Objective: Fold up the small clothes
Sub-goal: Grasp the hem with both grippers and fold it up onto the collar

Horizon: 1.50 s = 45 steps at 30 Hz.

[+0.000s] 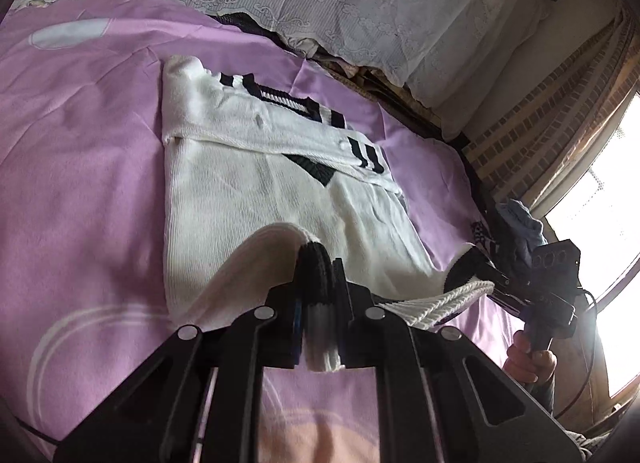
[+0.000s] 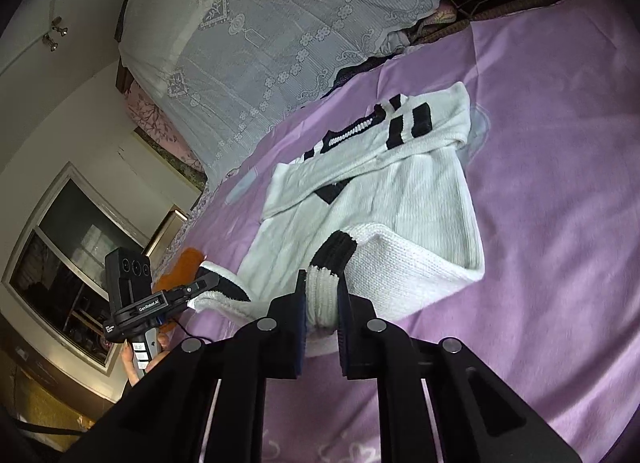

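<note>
While the white knit sweater [image 1: 248, 183] lies flat across the middle of the purple bed cover [image 1: 80, 143], collar end toward the lace-draped headboard side, you have its hem raised off the bed at both near corners. Your left gripper [image 1: 318, 287] has its fingers clenched on the black-and-white ribbed hem at one corner, and your right gripper [image 2: 322, 299] is clamped the same way on the other corner; each shows in the other's camera, pinching ribbing.

To fold well, I'd judge you should carry both corners forward together at matching height, keeping the hem taut between them so no sag forms, and lay it level with the folded sleeves [image 2: 400, 131] near the collar. Line the side edges up before releasing, or the fold will sit skewed.

No basket or bin is visible; a small heap of other clothes [image 1: 516, 223] sits at the bed's far edge by the window.
</note>
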### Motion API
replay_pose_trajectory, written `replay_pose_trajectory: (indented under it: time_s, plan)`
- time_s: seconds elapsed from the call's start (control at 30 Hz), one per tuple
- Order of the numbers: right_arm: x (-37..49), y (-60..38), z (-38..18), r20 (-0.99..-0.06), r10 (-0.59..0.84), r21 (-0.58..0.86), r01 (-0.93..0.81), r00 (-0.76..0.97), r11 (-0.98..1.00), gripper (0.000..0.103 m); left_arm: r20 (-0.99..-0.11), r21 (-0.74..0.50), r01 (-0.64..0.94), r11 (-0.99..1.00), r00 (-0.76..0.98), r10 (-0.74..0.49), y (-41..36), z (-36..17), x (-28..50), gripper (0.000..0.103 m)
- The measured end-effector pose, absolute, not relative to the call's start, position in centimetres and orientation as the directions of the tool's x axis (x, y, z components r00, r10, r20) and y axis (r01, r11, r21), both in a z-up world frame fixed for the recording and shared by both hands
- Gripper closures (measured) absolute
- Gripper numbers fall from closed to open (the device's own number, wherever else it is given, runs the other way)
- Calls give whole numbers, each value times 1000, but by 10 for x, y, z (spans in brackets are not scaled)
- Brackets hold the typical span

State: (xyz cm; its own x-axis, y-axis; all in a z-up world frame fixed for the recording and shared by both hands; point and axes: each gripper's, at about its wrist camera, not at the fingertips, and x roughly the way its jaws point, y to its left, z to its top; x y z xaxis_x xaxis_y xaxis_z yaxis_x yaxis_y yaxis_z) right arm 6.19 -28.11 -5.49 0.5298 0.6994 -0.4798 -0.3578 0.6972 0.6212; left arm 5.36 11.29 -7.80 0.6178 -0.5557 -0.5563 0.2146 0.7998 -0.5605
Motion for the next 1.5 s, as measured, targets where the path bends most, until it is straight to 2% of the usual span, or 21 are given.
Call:
replay_pose_trajectory:
  time_s: [0.5, 0.83, 1.23, 1.37, 1.43, 1.47, 1.5]
  plan:
    - [181, -258, -40, -481, 669, 643, -291, 566, 708, 90, -577, -524, 140, 840, 667, -471, 130, -62, 145, 92]
    - [257, -246, -40, -456, 663, 676, -254, 593, 692, 90, -551, -534, 101, 840, 711, -436, 143, -46, 209, 92]
    - [343, -227, -51, -458, 649, 685, -224, 608, 693, 90, -575, -514, 36, 857, 727, -375, 154, -55, 283, 92]
    - [369, -221, -66, -499, 639, 684, -187, 585, 705, 90, -605, -526, -1, 850, 703, -373, 157, -73, 300, 91]
    - [378, -223, -78, -512, 641, 698, -159, 571, 699, 87, -612, -544, -26, 838, 696, -376, 161, -83, 303, 85]
    - [380, -225, -83, -511, 646, 708, -149, 567, 690, 77, -613, -553, -37, 833, 695, -376, 163, -86, 304, 82]
    - [381, -229, -87, -504, 649, 719, -140, 570, 681, 63, -607, -569, -38, 821, 693, -389, 166, -89, 304, 81]
